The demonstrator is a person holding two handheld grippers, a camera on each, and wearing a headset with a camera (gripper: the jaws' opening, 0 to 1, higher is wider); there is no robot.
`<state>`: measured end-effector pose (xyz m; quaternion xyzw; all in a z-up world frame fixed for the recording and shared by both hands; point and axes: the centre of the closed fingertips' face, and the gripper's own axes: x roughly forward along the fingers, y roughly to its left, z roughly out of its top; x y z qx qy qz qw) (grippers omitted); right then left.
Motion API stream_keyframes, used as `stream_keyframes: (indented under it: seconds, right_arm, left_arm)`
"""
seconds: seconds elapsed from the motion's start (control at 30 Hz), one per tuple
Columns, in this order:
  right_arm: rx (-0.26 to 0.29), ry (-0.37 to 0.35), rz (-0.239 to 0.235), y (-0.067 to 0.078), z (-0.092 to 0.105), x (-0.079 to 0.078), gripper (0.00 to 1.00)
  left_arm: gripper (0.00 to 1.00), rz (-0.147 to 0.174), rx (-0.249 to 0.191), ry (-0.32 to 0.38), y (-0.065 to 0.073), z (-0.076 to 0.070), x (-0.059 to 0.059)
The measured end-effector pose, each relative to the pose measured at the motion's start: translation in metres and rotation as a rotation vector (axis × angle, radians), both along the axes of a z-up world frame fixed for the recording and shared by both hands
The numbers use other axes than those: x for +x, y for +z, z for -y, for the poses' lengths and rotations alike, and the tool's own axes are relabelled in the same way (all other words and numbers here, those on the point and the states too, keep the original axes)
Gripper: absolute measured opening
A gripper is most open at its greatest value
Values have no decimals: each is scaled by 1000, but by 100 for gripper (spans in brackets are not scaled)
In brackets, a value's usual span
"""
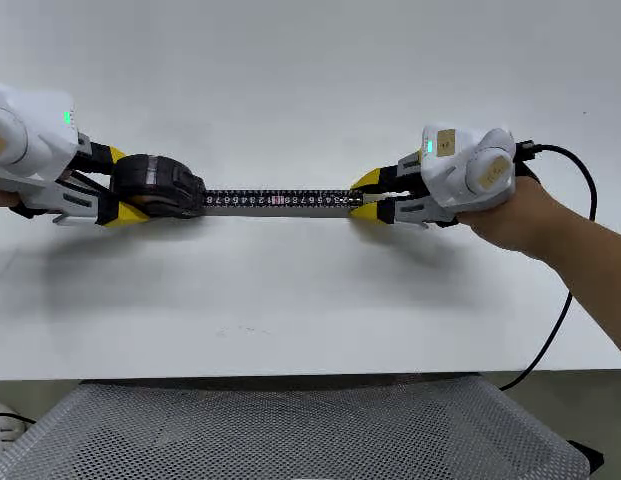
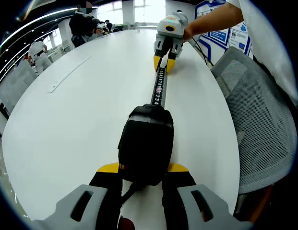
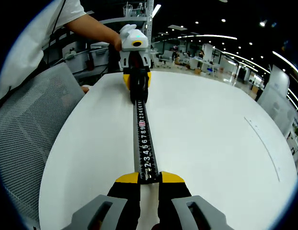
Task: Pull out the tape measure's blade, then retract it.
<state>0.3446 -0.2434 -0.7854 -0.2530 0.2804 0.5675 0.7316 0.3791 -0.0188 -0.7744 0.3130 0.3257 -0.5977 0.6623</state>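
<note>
Left claw (image 1: 125,187) sits at the far left of the head view, clamped on the black tape measure case (image 1: 160,185) with a yellow tip on either side of it. Right claw (image 1: 365,196), just right of centre, is pinched narrow on the end of the blade (image 1: 275,199). That blade runs straight across mid-frame between the two, numbers facing up, low over the white surface (image 1: 290,90). Grey mesh chair (image 1: 290,430) along the bottom, black cable (image 1: 580,200) looping down the right edge.
</note>
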Motion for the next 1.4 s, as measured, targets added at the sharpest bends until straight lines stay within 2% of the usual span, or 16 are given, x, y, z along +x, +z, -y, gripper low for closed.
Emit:
stream_keyframes:
  seconds: [1.4]
  right_arm:
    - [-46, -39, -8, -3, 40, -6, 9]
  left_arm:
    - [26, 2, 4, -1, -2, 0, 1]
